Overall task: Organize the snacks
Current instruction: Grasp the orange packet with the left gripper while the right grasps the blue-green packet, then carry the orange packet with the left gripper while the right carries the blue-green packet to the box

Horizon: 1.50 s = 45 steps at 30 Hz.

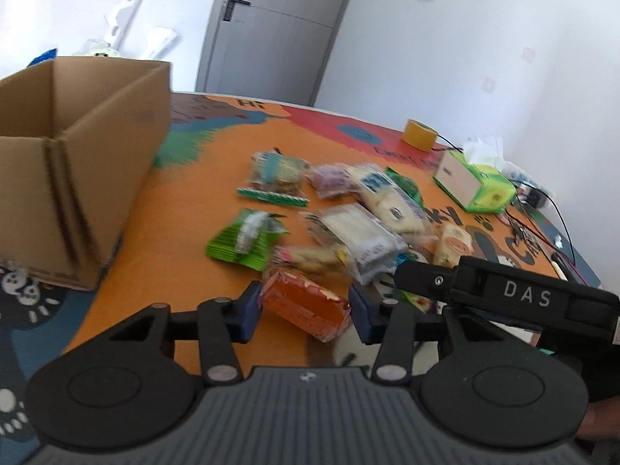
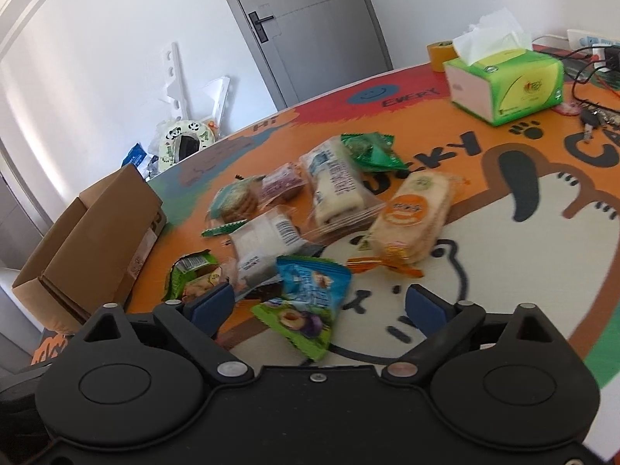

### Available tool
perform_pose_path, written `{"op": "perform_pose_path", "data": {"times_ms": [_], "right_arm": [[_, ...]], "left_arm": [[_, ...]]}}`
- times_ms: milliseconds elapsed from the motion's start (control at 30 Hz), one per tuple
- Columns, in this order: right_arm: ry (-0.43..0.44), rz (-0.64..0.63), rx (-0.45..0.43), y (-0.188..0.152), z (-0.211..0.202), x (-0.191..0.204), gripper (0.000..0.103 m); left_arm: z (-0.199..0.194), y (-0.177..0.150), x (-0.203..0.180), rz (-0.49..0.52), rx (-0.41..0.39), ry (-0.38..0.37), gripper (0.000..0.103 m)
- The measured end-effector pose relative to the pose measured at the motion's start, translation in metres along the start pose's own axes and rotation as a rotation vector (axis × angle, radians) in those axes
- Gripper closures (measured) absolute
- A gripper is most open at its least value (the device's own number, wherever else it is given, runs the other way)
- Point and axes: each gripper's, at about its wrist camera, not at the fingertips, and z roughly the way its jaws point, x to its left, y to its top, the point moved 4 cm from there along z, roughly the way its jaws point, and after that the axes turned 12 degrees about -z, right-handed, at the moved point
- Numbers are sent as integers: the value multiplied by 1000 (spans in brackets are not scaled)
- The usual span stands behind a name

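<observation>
One orange snack packet (image 1: pixel 306 306) sits gripped between the left jaws.

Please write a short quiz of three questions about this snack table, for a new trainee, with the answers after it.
1. True or false: the left gripper is closed on the orange rectangular snack packet.
2. Which statement fits the right gripper? A: wide open, holding nothing. B: shut on a green snack bag. C: out of view.
3. Name the container where the snacks could go, and say on which side of the snack pile it stands in the left wrist view.

Key
1. True: both blue pads touch the packet's ends.
2. A: its jaws stand apart above the blue and green plum snack bag.
3. The open brown cardboard box, to the left of the pile.
</observation>
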Motion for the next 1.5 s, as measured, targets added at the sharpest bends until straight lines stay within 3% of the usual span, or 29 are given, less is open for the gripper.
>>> {"op": "perform_pose_path", "data": {"times_ms": [267,467,533,667,1500], "right_arm": [[-10,-28,-10,4,13,16,16],[-82,-124,-4,0,12,24,37],[-100,-139,-5,-1,9,21,56],[-48,-97,-5,1,2,13,64],[74,-92,-191,42,-42,48,70]], "left_arm": [[-7,8,15,-27,-25,28,56],[-12,13,19,-36,-40,34,56],[-14,14,19,-36,-44,32,56],[-18,17,17,-34,-55,29,56],[-85,62,11,-15,-232,-16,56]]}}
